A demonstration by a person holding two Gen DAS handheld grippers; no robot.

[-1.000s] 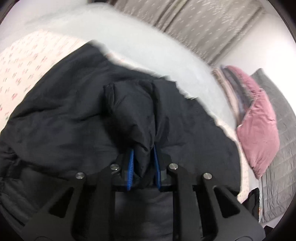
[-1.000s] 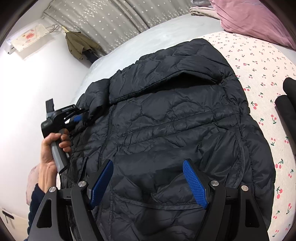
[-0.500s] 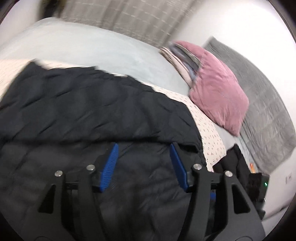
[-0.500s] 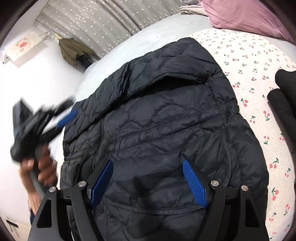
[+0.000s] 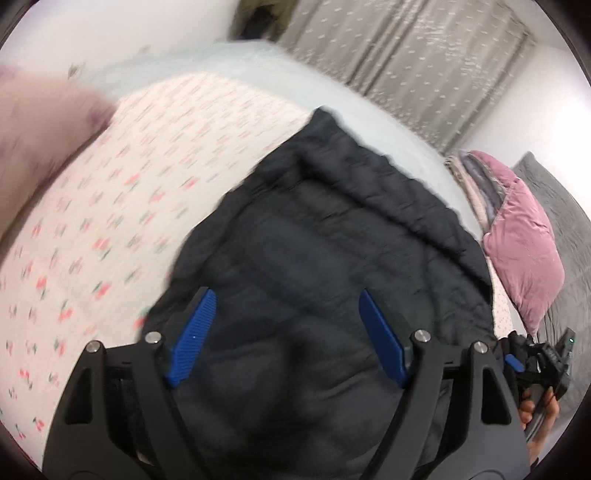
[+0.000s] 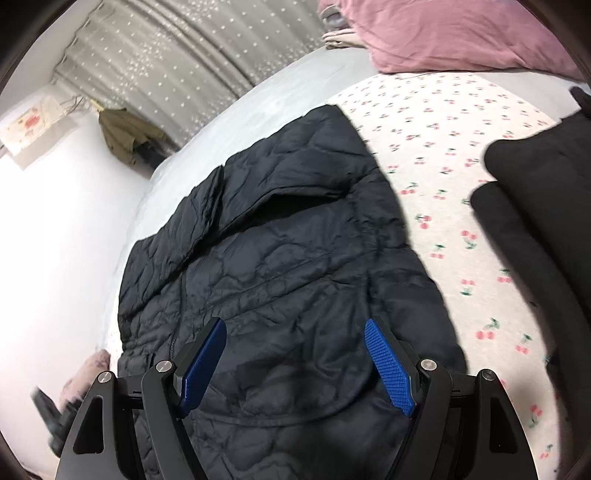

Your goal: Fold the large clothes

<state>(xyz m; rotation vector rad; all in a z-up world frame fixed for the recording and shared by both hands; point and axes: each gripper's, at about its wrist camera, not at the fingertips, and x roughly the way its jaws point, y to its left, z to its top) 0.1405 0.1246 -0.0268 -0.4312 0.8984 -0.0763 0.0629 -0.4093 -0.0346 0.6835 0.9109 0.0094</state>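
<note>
The left tool [image 5: 286,336] hangs with its blue pads [image 5: 192,338] spread wide and nothing between them, hovering over the near part of the black puffer jacket [image 5: 332,258]; the right tool [image 6: 295,363] is likewise wide and empty, poised above the jacket's hem end in its own view. The jacket [image 6: 280,266] lies spread on the bed, over the cherry-print sheet [image 6: 461,155], with one sleeve folded across its upper part and a deep crease open beneath that fold. The risk from here, as I judge it, lies in the fabric itself — slick, padded and springy — so a shallow pinch may catch only the outer shell and slip off once the fold is lifted, letting the panel flop back askew. Taking a grip at uneven points on the two sides would drag the body crooked and could pull the folded sleeve out of place. The left view is smeared by motion, so I cannot tell how close that tool sits to the cloth; closing too early could grab air or a thick bunched wad. To the right a dark folded garment [image 6: 535,206] lies near the jacket's edge — a wide sweep could snag or shove it. The pink pillow [image 6: 443,33] at the head of the bed is well apart.
</note>
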